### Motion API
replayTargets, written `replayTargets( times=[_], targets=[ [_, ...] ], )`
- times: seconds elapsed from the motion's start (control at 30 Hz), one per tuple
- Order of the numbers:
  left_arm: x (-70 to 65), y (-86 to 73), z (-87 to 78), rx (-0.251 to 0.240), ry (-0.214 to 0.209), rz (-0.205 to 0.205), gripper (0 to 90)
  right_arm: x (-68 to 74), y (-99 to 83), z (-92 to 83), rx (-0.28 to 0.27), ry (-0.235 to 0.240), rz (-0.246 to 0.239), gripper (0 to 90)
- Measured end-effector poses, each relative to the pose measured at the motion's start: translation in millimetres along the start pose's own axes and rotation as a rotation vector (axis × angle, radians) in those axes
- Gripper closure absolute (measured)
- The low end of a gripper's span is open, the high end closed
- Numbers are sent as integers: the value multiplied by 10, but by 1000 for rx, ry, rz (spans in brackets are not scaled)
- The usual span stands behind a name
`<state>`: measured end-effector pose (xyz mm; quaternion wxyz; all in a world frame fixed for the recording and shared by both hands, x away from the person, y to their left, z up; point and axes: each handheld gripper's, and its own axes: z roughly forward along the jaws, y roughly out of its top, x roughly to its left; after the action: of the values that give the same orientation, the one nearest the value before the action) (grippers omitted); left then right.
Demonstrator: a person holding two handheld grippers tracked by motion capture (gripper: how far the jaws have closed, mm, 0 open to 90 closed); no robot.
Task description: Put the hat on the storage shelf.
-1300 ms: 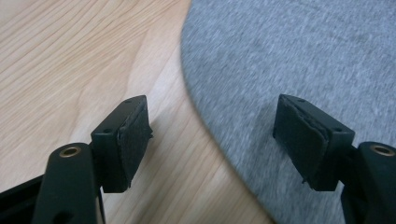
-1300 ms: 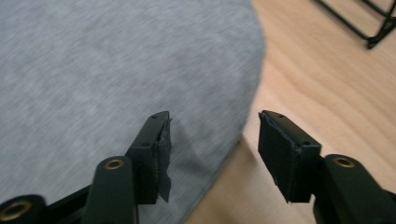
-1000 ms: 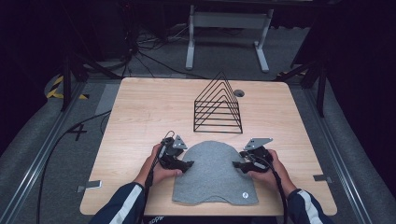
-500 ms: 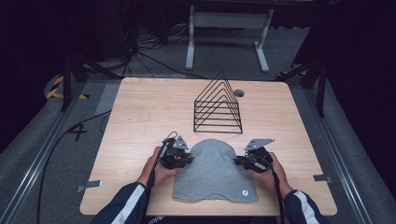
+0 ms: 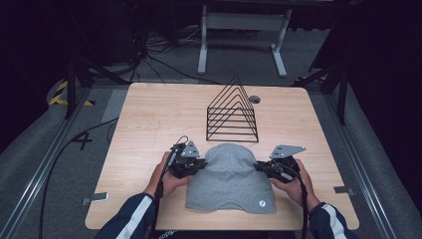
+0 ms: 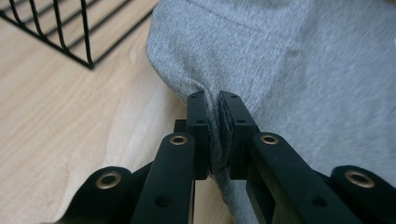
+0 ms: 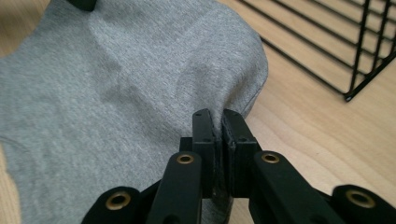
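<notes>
On the table (image 5: 149,119), behind the grey cloth (image 5: 230,177), stands a black wire rack (image 5: 233,112) of triangular frames, near the cloth's rounded far end but apart from it. A small round hole (image 5: 255,99) sits in the tabletop just beside the rack's right side. Cables lie on the floor (image 5: 164,59) beyond the table, near a white stand (image 5: 242,30). Nothing lies between the hand-held grippers and the cloth.

Both forearms come in from the near edge, sleeves dark with white stripes. Left hand (image 5: 166,179) holds the left hand-held gripper (image 5: 201,163) at the cloth's left edge, jaws pointing inward to the right. Right hand (image 5: 293,181) holds the right hand-held gripper (image 5: 258,167) at the cloth's right edge, jaws pointing inward to the left.

Left gripper view: jaws pressed together on a fold of the cloth's (image 6: 299,74) edge, rack (image 6: 60,28) at upper left. Right gripper view: jaws likewise pinching the cloth's (image 7: 116,88) edge, rack (image 7: 336,46) at upper right.

Cloth lies flat on the near-centre of the table, long axis running near to far, rounded end pointing away towards the rack, wider wavy edge towards the person. A small round tag (image 5: 262,203) shows near its near right corner.
</notes>
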<state>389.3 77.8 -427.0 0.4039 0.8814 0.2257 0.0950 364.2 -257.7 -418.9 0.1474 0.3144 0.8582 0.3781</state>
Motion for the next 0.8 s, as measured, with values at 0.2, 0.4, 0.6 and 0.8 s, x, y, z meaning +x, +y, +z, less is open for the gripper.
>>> replayTargets(
  times=[0.2, 0.4, 0.6, 0.8],
  targets=[
    [-66, 181, -125, -43, 20, 43, 837, 65, 106, -202, -34, -29, -56, 850],
    [-121, 421, -260, -68, 33, 107, 838, 29, 220, -443, -88, -72, -61, 851],
    [-111, 698, -426, -120, 70, 141, 838, -28, 407, -682, -145, -101, -73, 852],
    [-109, 971, -570, -164, 80, 176, 838, -94, 610, -920, -202, -124, -89, 852]
  ],
)
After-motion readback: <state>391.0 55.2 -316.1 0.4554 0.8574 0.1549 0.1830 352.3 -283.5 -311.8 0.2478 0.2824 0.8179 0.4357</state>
